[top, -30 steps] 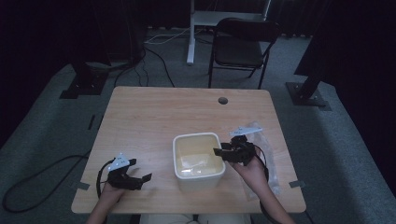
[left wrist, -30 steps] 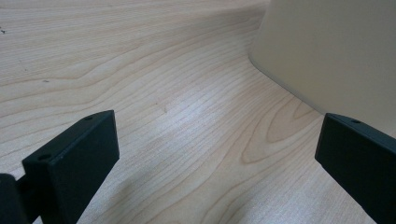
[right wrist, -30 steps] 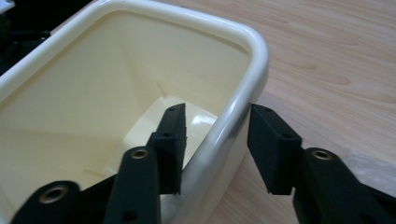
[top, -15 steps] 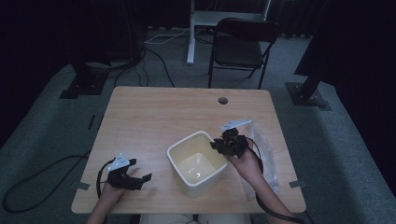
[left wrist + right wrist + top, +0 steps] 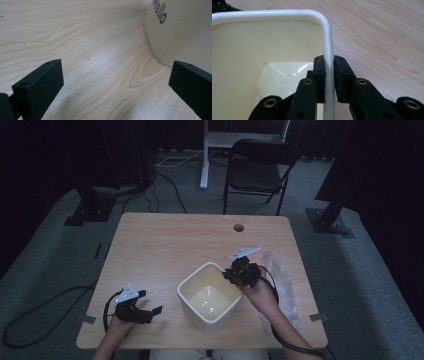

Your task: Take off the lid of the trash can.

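The right claw (image 5: 329,75), its jaws just closing, pinches the rim of the cream square plastic tub (image 5: 262,45); the left claw (image 5: 117,82) rests wide open and empty on the wooden table (image 5: 87,37).

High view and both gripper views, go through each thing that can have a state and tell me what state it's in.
Bin: upright, turned cornerwise, right wall pinched.
Right gripper: jaws have just been closing, now clamped on the bin's rim, one inside, one outside.
Left gripper: jaws wide open, nothing between them, resting on the table.
Plastic bag: lying flat by the right edge.
Chair: unfolded, unoccupied.
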A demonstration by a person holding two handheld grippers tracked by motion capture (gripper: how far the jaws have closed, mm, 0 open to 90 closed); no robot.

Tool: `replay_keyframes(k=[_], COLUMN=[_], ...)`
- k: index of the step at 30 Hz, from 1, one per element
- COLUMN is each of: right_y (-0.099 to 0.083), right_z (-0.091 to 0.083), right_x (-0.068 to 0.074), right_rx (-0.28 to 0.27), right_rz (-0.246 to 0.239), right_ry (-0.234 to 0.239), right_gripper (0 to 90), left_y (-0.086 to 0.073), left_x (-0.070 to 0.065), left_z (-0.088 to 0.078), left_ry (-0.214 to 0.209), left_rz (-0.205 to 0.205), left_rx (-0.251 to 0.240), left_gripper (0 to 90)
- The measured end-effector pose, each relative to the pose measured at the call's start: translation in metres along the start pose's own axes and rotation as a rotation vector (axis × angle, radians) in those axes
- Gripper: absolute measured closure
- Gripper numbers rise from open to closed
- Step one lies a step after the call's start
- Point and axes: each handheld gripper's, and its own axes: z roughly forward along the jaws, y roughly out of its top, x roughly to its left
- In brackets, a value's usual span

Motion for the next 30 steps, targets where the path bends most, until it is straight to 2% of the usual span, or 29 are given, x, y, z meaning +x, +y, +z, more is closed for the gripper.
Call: replay_keyframes(k=[7,10,20,26,30], right_y=[0.003,0.007,0.02,0.033,0.045], right_z=[-0.004,-0.01,-0.026,-0.038,-0.047], right_x=[0.001,0.0,-0.005,-0.015,-0.026], right_rx=[0.004,-0.014,-0.049,-0.094,-0.128], right_rz=[-0.015,-0.009,-0.018,0.001,0.023], right_ry=[-0.003,0.004,-0.017,-0.037,-0.068], right_gripper=[81.0,81.4,81.4,81.4,81.4], left_y=[0.0,0.0,0.0,0.0,0.0], left_x=[0.0,0.0,0.0,0.0,0.0], left_z=[0.0,0.0,0.0,0.0,0.0], left_ry=[0.0,0.0,-0.002,-0.001,-0.003], left_rz=[-0.003,-0.005,-0.006,-0.005,-0.005], left_rx=[-0.001,-0.002,-0.002,-0.002,0.0], left_gripper=[0.4,0.4,0.4,0.4,0.4])
